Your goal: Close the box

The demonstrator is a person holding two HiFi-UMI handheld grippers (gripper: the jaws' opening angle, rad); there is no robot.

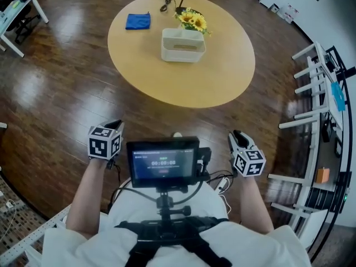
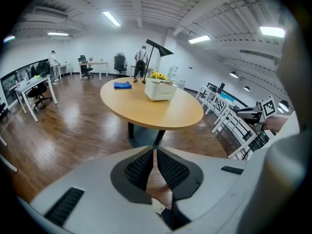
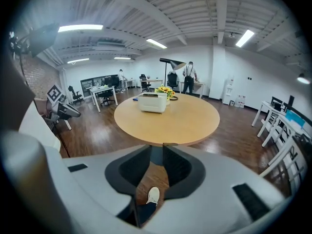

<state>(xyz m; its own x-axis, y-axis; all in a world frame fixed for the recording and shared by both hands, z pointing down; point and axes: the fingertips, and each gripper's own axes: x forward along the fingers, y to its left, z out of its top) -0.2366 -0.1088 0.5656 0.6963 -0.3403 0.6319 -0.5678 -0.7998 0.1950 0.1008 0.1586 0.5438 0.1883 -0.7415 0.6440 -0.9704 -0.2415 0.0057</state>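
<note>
A white box [image 1: 182,44] stands on the far half of a round wooden table [image 1: 222,77], with its top towards me; whether its lid is up I cannot tell. It also shows small in the left gripper view, box [image 2: 160,89], and in the right gripper view, box [image 3: 152,102]. Both grippers are held low near my body, well short of the table. My left gripper [image 1: 115,125] has its jaw tips touching, with nothing in them [image 2: 155,150]. My right gripper [image 1: 237,134] shows a narrow gap between its jaws and holds nothing [image 3: 156,155].
Sunflowers [image 1: 192,20] and a black lamp base [image 1: 181,9] stand behind the box, and a blue cloth [image 1: 138,21] lies to the left of it. A chest-mounted screen [image 1: 163,163] sits between the grippers. White racks [image 1: 311,93] line the right side. Dark wood floor surrounds the table.
</note>
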